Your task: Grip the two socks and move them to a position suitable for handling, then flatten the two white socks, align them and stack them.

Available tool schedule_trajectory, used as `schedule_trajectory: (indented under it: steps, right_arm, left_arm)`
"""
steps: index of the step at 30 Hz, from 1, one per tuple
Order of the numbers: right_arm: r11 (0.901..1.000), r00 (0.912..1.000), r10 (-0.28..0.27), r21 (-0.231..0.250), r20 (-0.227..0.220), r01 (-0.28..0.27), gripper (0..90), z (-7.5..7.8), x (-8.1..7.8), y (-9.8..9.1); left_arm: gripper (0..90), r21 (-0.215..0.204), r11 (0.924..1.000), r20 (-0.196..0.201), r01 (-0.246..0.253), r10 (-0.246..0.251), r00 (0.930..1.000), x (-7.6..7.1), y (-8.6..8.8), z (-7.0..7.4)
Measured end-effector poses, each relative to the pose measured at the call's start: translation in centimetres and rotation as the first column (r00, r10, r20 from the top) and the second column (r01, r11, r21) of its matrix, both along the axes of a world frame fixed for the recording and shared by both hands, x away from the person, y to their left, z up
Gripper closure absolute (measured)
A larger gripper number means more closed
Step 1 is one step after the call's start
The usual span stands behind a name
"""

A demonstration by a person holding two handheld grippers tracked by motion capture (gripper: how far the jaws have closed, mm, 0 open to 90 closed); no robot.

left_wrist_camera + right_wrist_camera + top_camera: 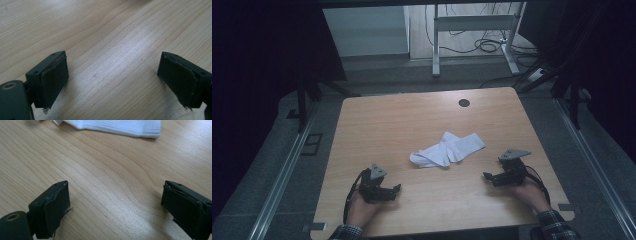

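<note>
Two hands enter from the bottom edge of the high view, each holding a gripper low over the wooden tabletop (377, 125). At lower left, the left gripper (396, 189) has its jaws spread wide with nothing between them; its own view shows bare wood grain between the two black pads (53, 80). At lower right, the right gripper (486, 176) also stands wide open and empty (a plaid sleeve (557, 225) shows behind its hand). White socks (447, 150) lie crumpled in the middle of the frame, between the two grippers and a little above them, touching neither. In the right gripper view the socks (117, 126) lie along the top edge, well apart from the jaws. A dark round hole (464, 103) sits near the tabletop's upper edge.
</note>
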State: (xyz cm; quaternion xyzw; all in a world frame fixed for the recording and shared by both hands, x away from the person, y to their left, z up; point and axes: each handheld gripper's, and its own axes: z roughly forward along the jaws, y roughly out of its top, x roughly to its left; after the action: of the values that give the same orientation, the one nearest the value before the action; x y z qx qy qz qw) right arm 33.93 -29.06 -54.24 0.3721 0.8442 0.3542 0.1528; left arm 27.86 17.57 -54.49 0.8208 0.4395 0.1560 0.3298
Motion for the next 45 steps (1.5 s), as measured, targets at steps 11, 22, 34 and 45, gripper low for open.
schedule_trajectory:
  steps: [11,22,34,45]
  right_arm:
    - [1.0,1.0,-0.003,-0.002,0.001,0.003,7.0,0.0,0.0,0.0]
    - [0.9999,0.9999,0.009,-0.01,-0.009,-0.009,6.3,0.1,0.0,0.1]
    - [0.9993,0.9992,0.0,-0.036,-0.04,-0.002,17.4,0.8,0.1,0.4]
    - [0.9969,0.9938,-0.054,0.052,-0.097,0.059,27.6,2.1,1.2,0.4]
  left_arm:
    - [9.8,0.0,1.0,0.0,-0.001,0.001,1.0,0.0,0.0,0.0]
    - [9.8,0.0,1.0,-0.001,-0.001,0.001,1.0,0.0,0.0,0.0]
    - [9.7,0.001,1.0,-0.001,-0.002,0.002,1.0,0.0,0.0,0.0]
    - [9.7,0.0,1.0,0.0,-0.005,0.005,1.0,0.0,-0.1,0.0]
